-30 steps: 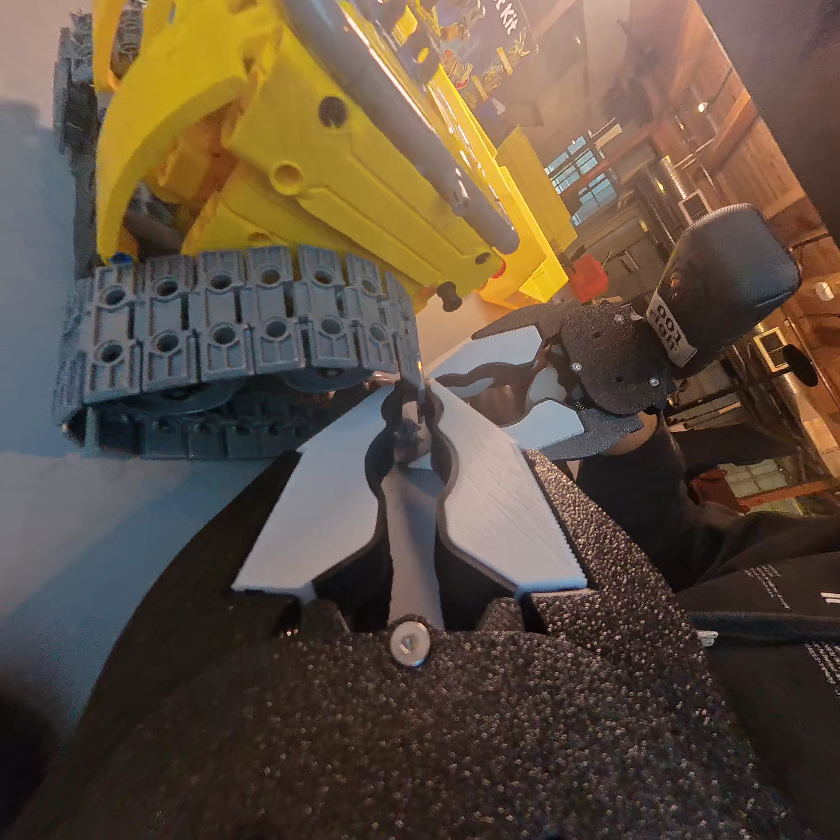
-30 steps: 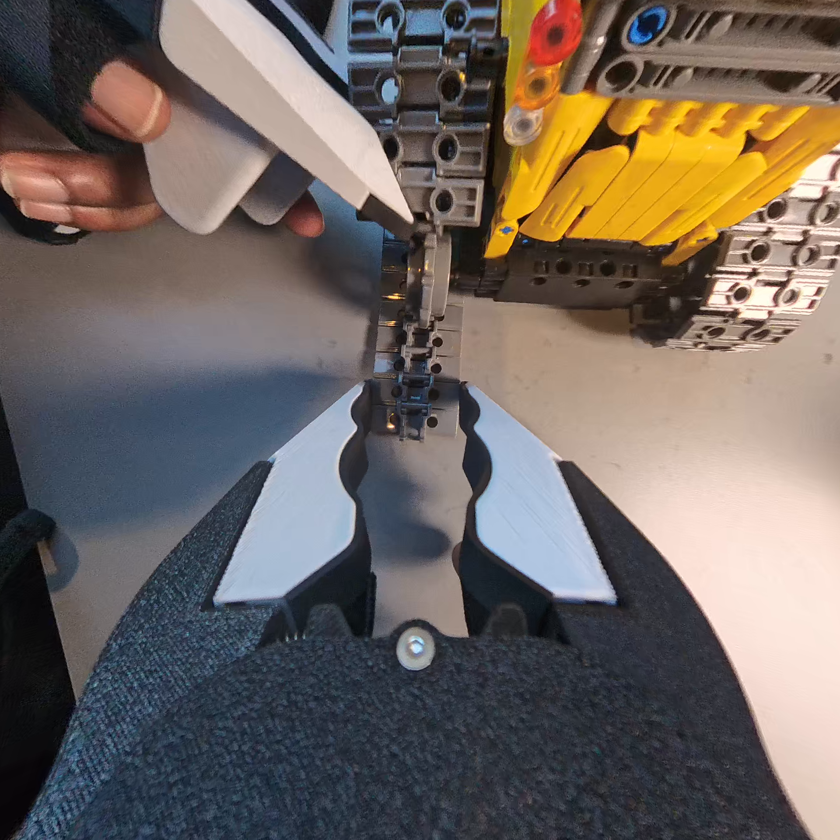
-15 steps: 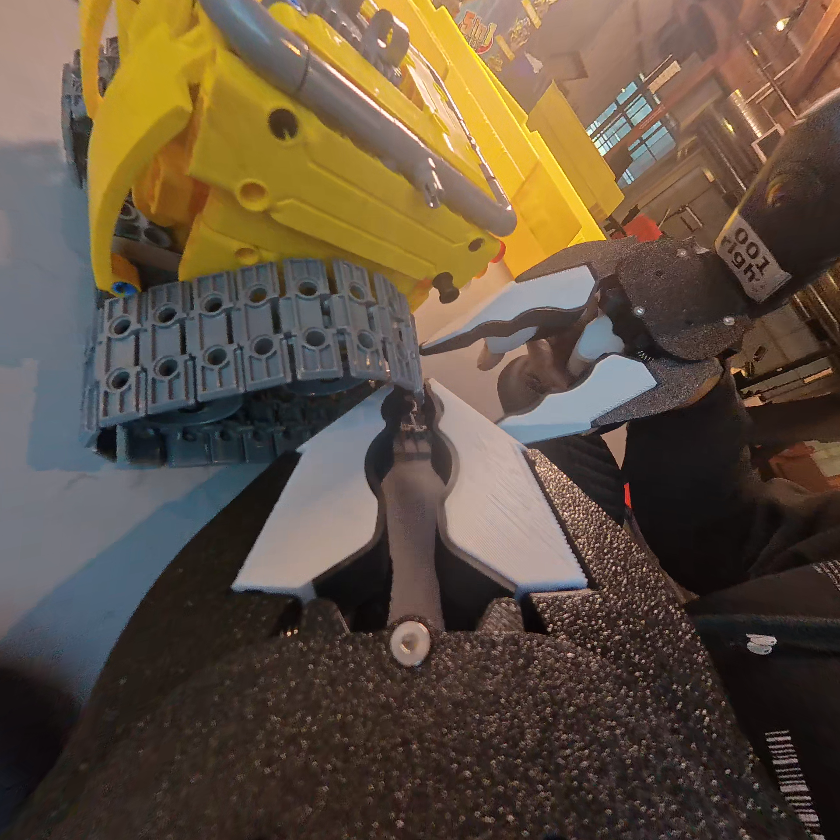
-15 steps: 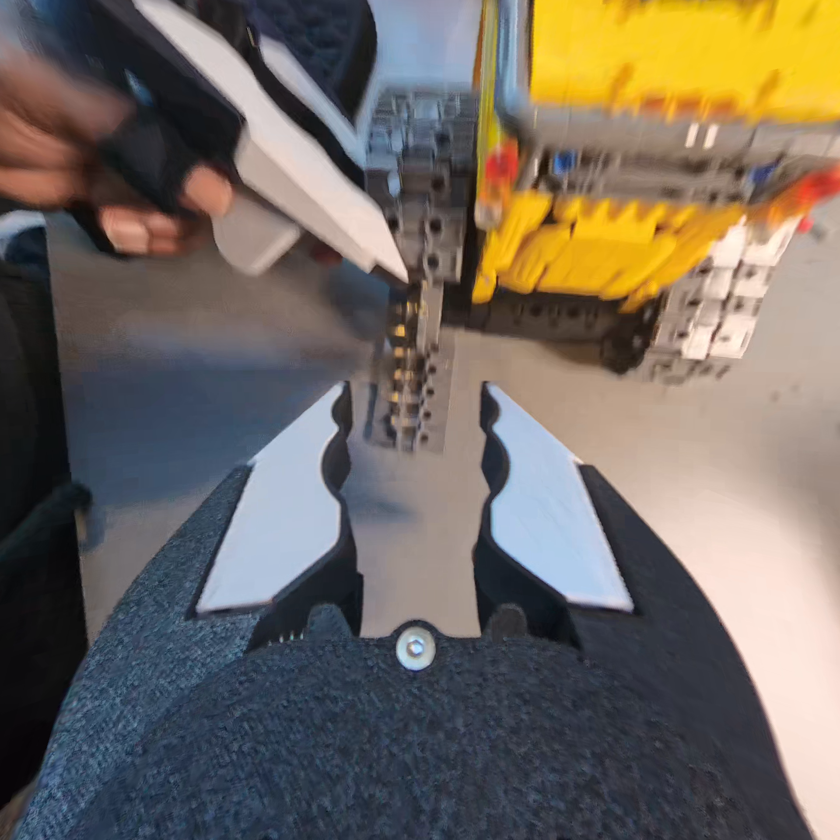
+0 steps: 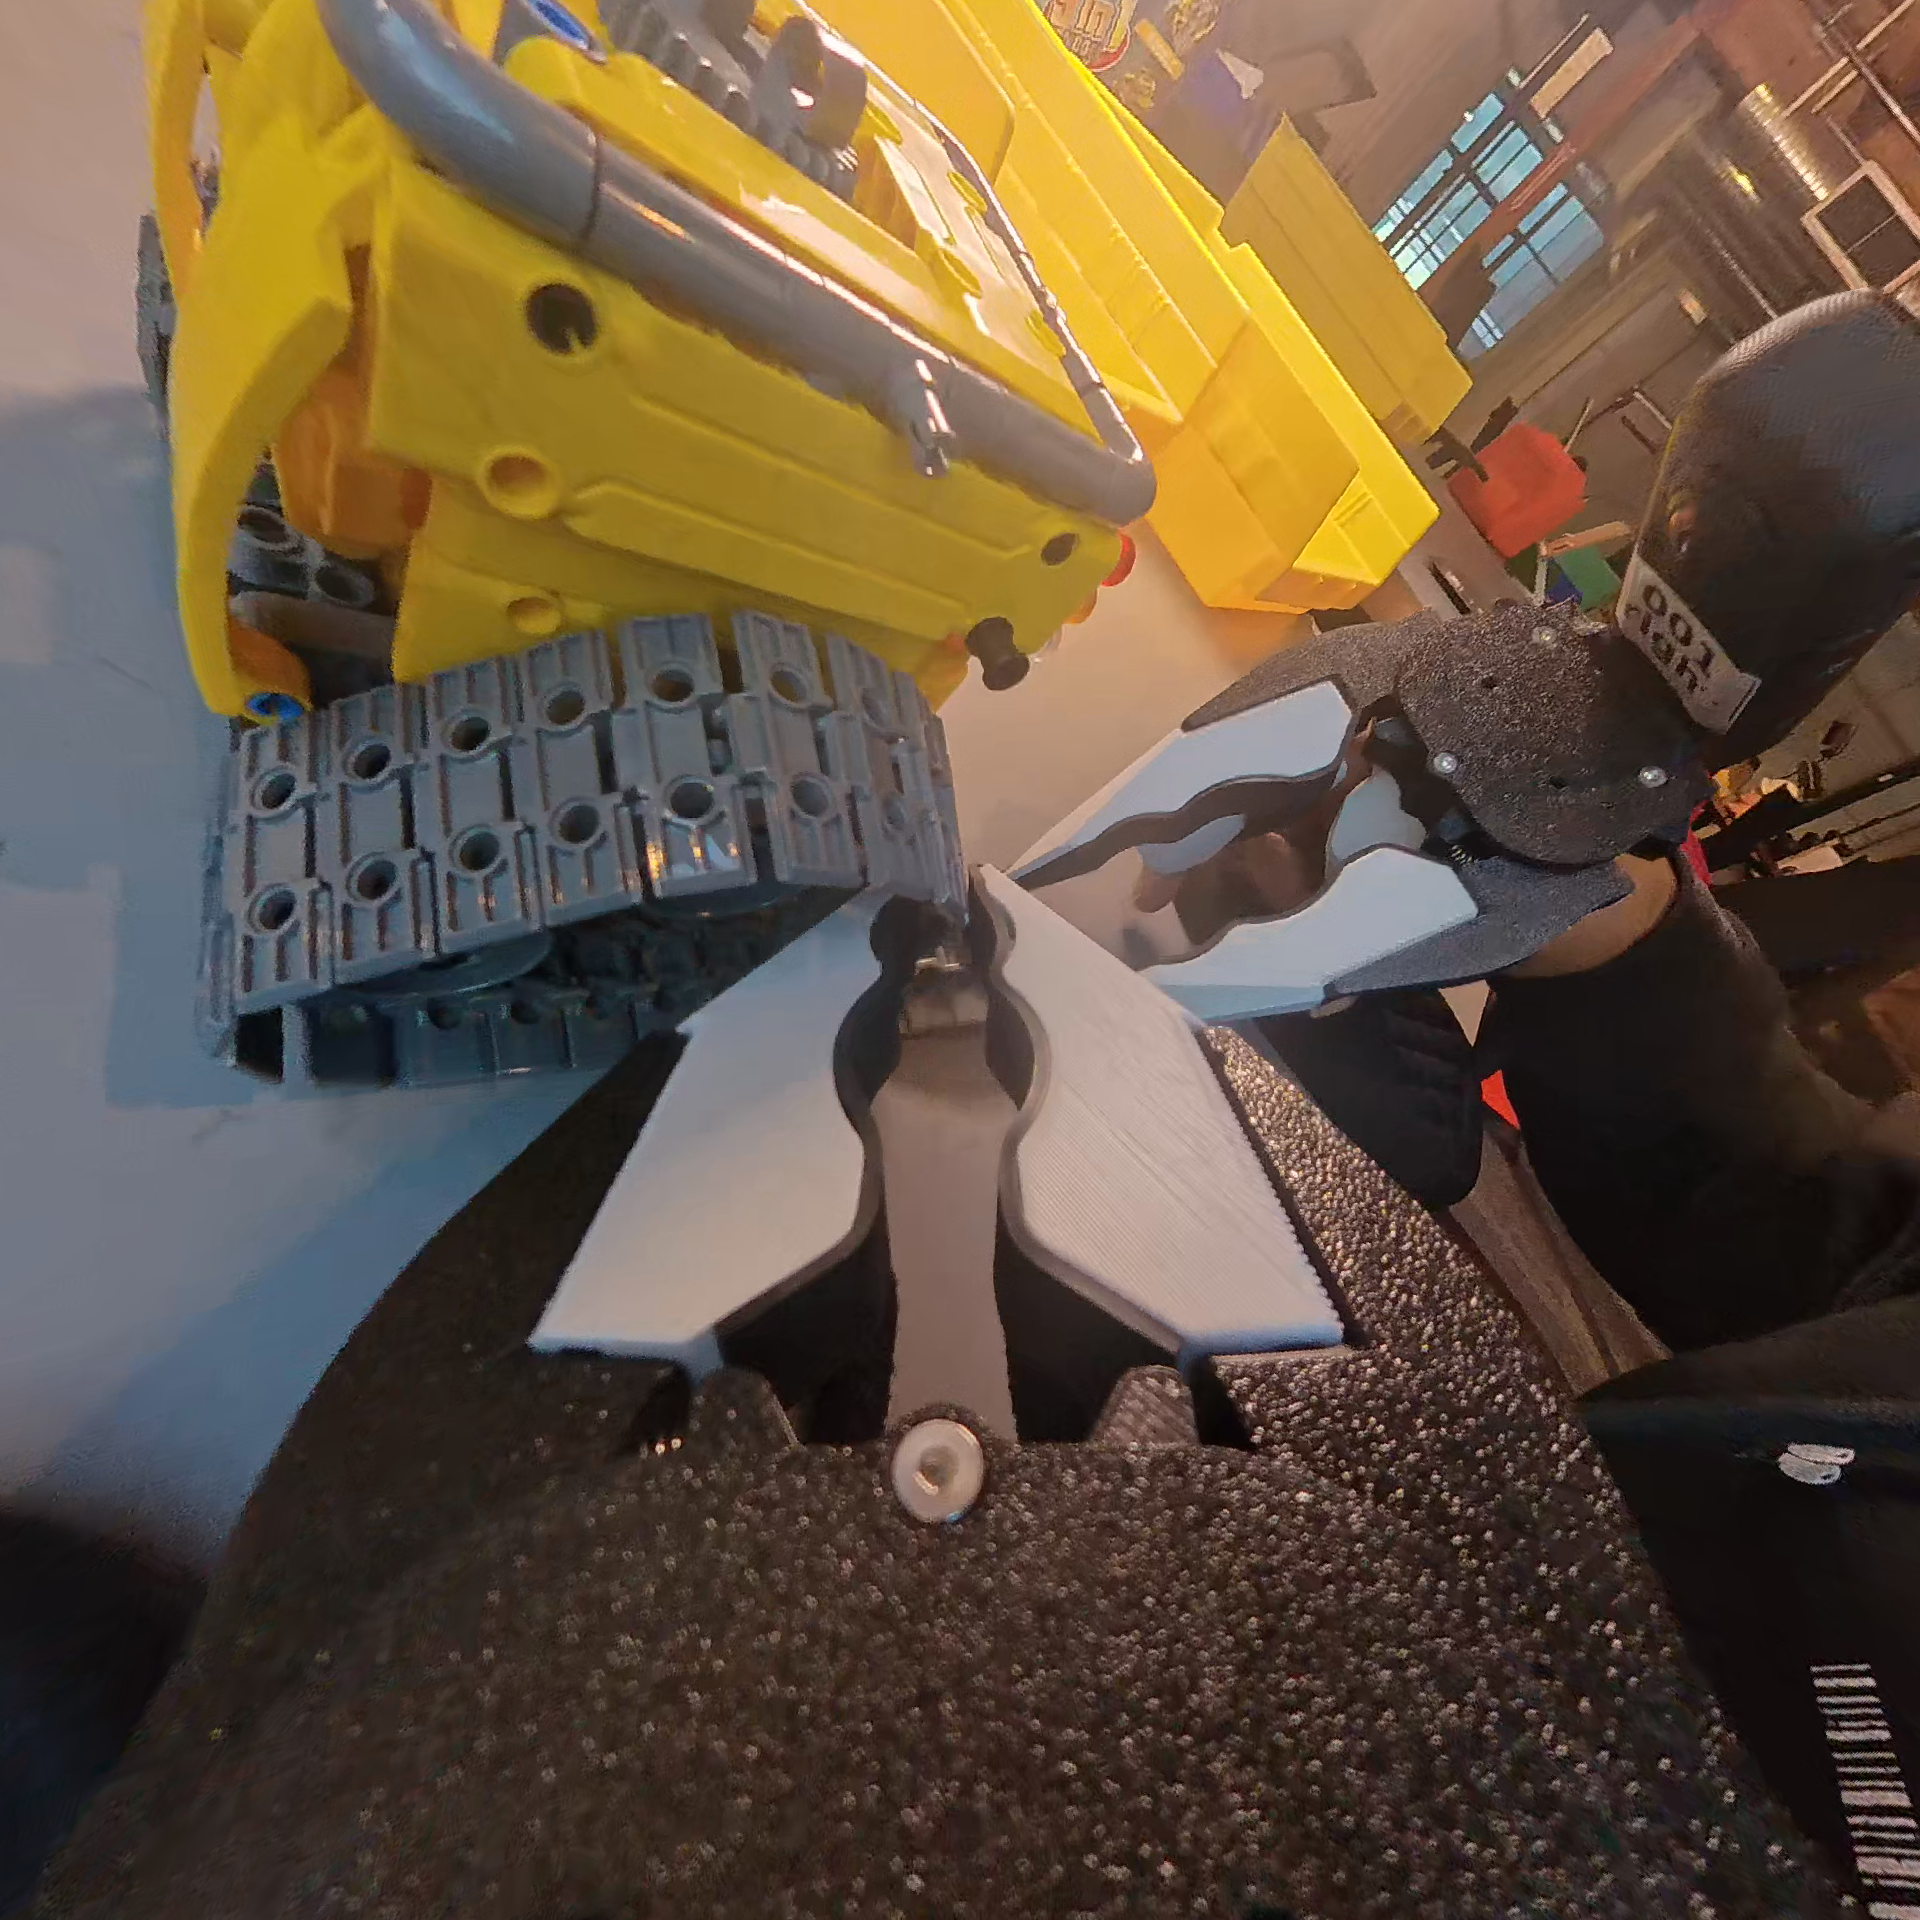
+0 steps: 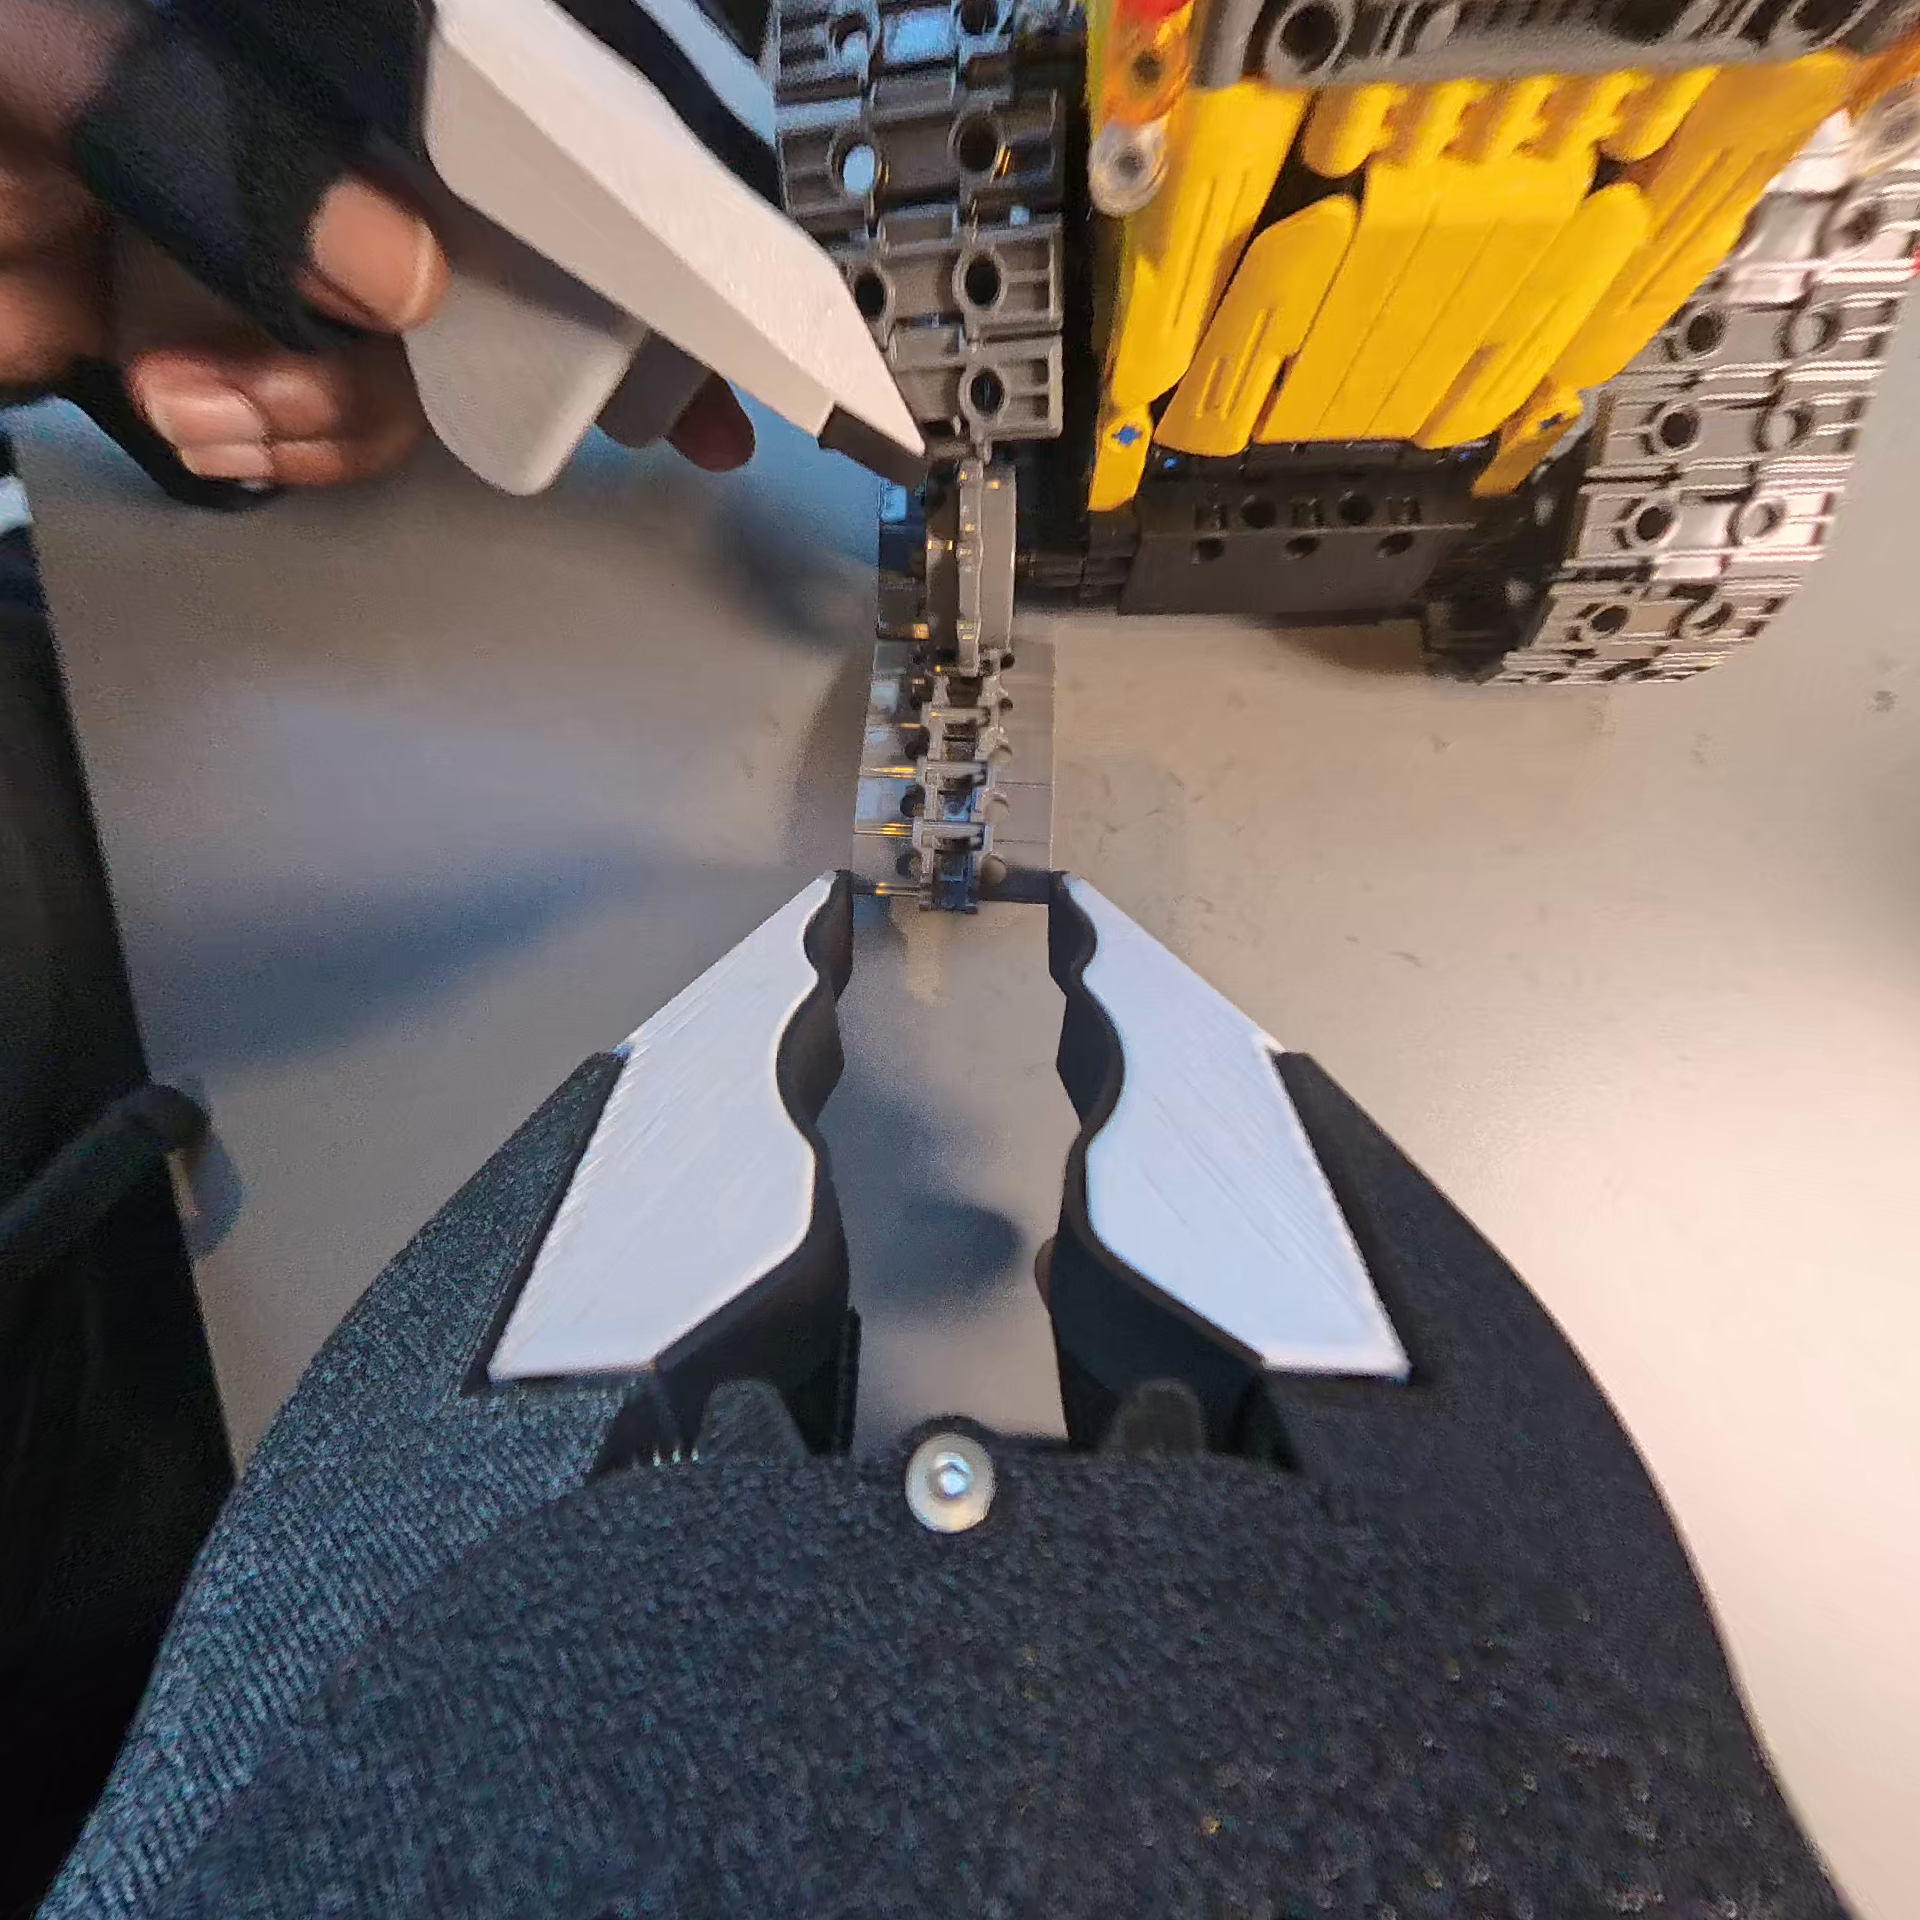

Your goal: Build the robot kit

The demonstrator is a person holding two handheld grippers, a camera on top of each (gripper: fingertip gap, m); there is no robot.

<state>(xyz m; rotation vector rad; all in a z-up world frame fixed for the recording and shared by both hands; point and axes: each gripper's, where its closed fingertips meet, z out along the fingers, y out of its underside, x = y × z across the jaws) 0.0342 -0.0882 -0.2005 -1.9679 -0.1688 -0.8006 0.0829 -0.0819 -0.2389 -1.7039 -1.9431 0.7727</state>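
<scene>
- Left wrist view: the left gripper (image 5: 951, 920) has its jaws nearly together, pinching the end of the grey track (image 5: 582, 800) at the rear corner of a yellow toy bulldozer (image 5: 665, 416).
- The bulldozer stands on a pale table (image 5: 94, 1195), tilted in this view; a grey bar (image 5: 727, 281) runs along its top edge.
- The track wraps over a grey wheel (image 5: 457, 971) under the yellow body.
- To the right the right gripper (image 5: 1049, 883) points its tips at the same corner, jaws parted, with nothing between them in this view.
- Behind it lie yellow bins (image 5: 1299, 416) and a red item (image 5: 1522, 499); the far room is too blurred to read.
- Right wrist view: the right gripper (image 6: 951, 894) has its jaws spread wide, and a loose run of track (image 6: 956, 769) lies flat on the table (image 6: 1455, 1039), its near end reaching the gap between the tips. I cannot tell whether the fingers touch it.
- That run leads up to a sprocket (image 6: 982, 561) at the bulldozer's (image 6: 1403, 312) end.
- The left gripper (image 6: 883, 447) comes in from upper left, its tip at the track just above the sprocket; a gloved hand (image 6: 260, 312) holds it.
- A second track (image 6: 1714, 468) shows on the bulldozer's far side.
</scene>
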